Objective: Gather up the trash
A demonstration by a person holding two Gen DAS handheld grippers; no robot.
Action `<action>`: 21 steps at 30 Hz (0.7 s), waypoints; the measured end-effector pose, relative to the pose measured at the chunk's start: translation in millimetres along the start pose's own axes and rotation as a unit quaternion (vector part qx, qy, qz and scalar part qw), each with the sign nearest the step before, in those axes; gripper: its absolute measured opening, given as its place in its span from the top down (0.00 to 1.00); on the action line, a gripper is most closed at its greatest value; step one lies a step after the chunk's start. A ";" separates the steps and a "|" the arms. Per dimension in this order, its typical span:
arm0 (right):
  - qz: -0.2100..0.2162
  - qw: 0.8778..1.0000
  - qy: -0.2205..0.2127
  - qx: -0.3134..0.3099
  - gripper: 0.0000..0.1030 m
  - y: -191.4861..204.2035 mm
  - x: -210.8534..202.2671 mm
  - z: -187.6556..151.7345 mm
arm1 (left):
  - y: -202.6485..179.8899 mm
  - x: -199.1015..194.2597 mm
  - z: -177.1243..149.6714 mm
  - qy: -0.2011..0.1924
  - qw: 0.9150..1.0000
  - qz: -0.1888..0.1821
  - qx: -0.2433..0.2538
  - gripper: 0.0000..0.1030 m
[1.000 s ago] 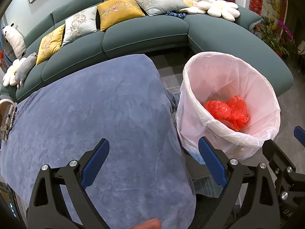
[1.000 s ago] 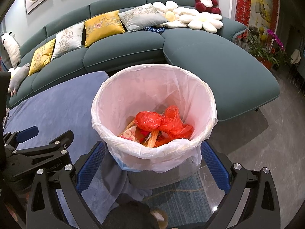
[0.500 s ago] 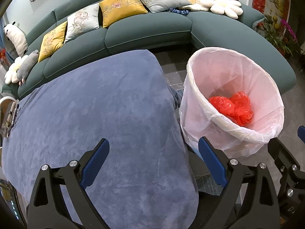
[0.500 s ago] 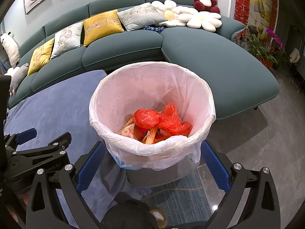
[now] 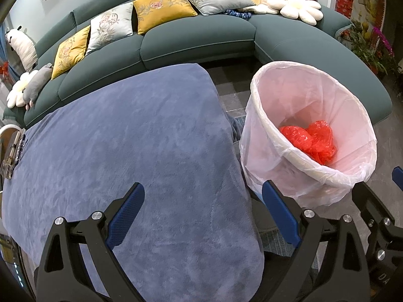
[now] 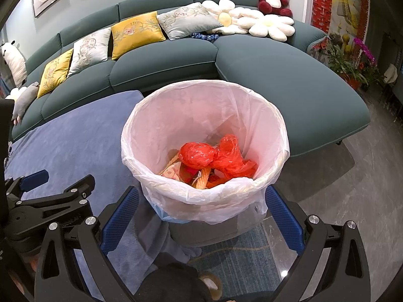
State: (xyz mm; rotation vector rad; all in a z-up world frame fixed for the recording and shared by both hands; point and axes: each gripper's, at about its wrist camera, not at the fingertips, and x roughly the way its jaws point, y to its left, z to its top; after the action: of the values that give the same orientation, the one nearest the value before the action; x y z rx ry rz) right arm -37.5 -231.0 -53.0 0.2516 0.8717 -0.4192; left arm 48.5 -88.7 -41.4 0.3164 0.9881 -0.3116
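A bin with a white plastic liner (image 6: 156,136) stands on the floor beside the table; it also shows in the left wrist view (image 5: 264,115). Inside lie a crumpled red plastic bag (image 6: 216,156) (image 5: 309,141) and some orange and beige wrappers (image 6: 186,173). My right gripper (image 6: 201,214) is open and empty, just above the bin's near rim. My left gripper (image 5: 201,214) is open and empty, over the blue table cloth (image 5: 126,151) near its right edge. The left gripper's body also shows in the right wrist view (image 6: 50,201).
A curved green sofa (image 5: 196,37) with yellow and grey cushions runs behind the table. A small metal object (image 5: 12,151) lies at the cloth's left edge. Potted plants (image 6: 347,60) stand at the right. A patterned rug (image 6: 239,259) lies under the bin.
Both grippers have drawn back and up a little; the bin and table look slightly farther away. The trash in the bin has not moved.
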 end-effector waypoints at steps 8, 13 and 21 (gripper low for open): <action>0.000 1.000 0.000 0.002 0.06 0.6 0.1 0.3 | -0.7 -0.9 0.4 -0.001 1.000 -0.001 0.001 0.13; 0.000 1.000 0.000 0.001 0.06 0.5 0.4 0.4 | -1.5 -2.3 0.8 -0.001 1.000 -0.001 0.003 0.13; -0.001 1.000 0.001 0.001 0.06 0.6 0.3 -0.2 | -1.6 -1.9 0.7 0.001 1.000 0.000 0.003 0.13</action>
State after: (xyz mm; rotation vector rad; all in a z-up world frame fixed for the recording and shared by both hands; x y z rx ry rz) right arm -37.2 -230.5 -53.3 0.2525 0.8729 -0.4224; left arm 47.4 -90.3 -39.6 0.3226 0.9886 -0.3146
